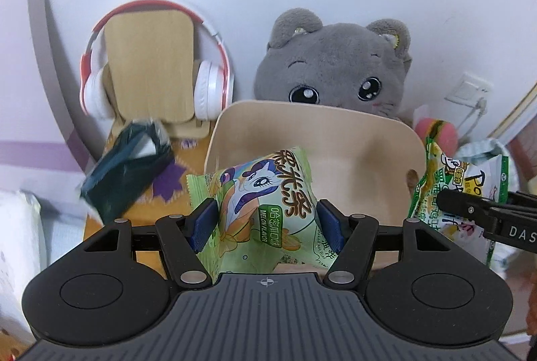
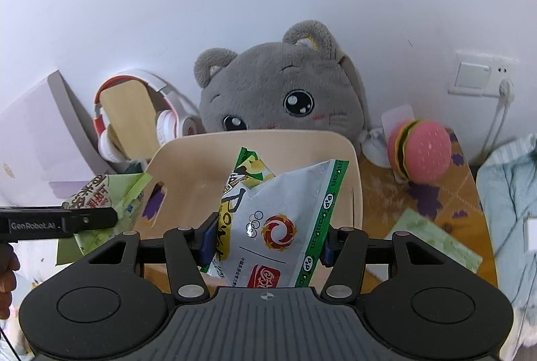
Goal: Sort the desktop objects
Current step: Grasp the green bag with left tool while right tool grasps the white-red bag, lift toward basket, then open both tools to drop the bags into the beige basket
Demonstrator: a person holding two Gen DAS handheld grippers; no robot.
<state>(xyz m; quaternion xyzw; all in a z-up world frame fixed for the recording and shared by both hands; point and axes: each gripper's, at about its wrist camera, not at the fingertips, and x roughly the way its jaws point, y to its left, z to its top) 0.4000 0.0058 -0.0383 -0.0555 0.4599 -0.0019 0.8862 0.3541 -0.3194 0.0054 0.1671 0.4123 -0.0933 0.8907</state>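
Note:
My left gripper is shut on a green melon-flavour snack packet and holds it over the near side of a beige plastic bin. My right gripper is shut on a white and green snack bag and holds it over the same bin. The bag also shows at the right of the left wrist view. The green packet shows at the left of the right wrist view.
A grey plush cat sits behind the bin against the wall. Red and white headphones hang on a wooden stand. A dark wrapper lies left. A toy burger and a green packet lie right.

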